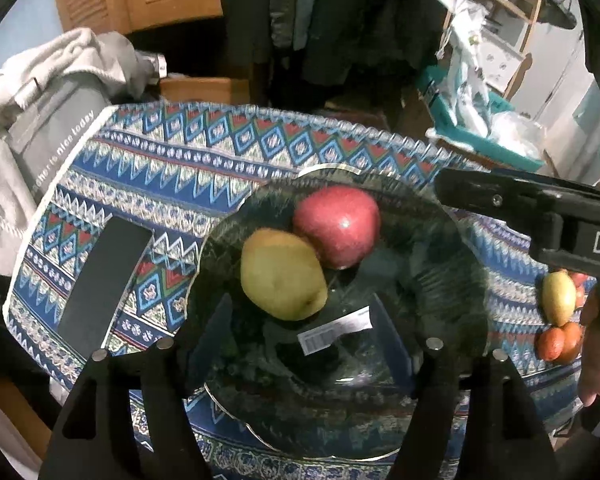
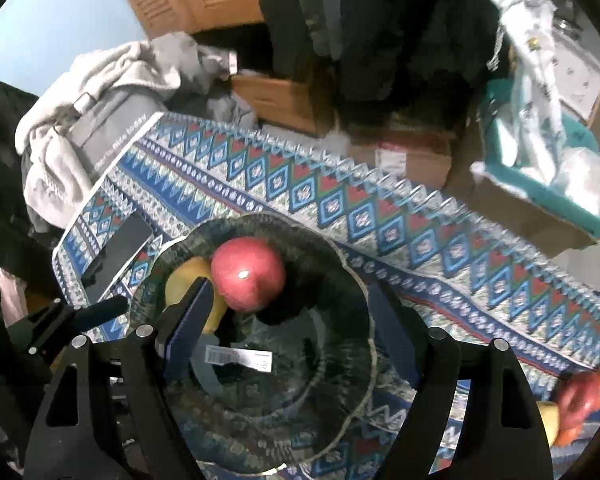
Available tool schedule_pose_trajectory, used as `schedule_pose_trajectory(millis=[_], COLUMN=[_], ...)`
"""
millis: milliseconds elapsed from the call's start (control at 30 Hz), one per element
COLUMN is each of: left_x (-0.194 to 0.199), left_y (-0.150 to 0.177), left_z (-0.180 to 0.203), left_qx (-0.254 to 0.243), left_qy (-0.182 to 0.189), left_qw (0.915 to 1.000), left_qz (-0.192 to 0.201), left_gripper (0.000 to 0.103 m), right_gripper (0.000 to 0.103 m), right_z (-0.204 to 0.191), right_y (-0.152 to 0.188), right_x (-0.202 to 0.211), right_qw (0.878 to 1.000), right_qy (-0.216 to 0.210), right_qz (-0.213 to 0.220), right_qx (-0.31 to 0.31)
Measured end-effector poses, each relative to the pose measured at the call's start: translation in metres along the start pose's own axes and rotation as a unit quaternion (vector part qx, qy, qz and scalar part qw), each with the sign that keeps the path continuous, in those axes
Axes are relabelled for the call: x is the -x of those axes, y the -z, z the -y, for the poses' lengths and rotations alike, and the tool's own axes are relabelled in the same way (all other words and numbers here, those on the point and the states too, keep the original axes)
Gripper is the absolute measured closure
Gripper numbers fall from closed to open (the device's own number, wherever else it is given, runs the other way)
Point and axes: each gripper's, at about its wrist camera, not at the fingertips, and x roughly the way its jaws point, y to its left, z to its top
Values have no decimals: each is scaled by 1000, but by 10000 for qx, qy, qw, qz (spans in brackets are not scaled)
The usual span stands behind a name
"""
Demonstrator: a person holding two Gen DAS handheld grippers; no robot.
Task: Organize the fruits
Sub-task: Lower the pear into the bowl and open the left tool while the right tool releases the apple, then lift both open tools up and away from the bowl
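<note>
Both tools hang tilted down over a dark, ribbed glass plate [image 1: 440, 280] with a scalloped rim: the left tool [image 1: 300, 350] has its jaws well apart and empty, and the right tool [image 2: 290, 328], blue-padded, is likewise wide and empty. Two fruits lie touching on the plate, a glossy red apple [image 1: 337, 226] and a matte yellow-green pear [image 1: 283, 275]. More fruits [image 1: 560, 316] cluster near the counter's right edge on the patterned woven cloth [image 1: 172, 168].

glossy glass plate [image 1: 452, 280], woven cloth [image 1: 180, 168]
</note>
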Motion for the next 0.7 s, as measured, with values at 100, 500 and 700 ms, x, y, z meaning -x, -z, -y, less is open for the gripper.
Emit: schedule_pose_trajectory(millis=[100,500,700], left_x=[15,68,82], left_y=[-3,-15,-19], left_z=[5,26,36], left_qx=[-76,-296,-363], left_qy=[-46,-8,110], left_qw=[9998,9971,9958], left_qz=[185,698,836], left_gripper=[24,20,16], right_gripper=[22,22,22], right_z=[1,-3,3], right_y=[-1,0,6], right_x=[17,75,104], right_qw=[9998,9972,9951], right_qy=[102,333,354], right_qz=[150,667,919], right_qx=[-22,69,-8])
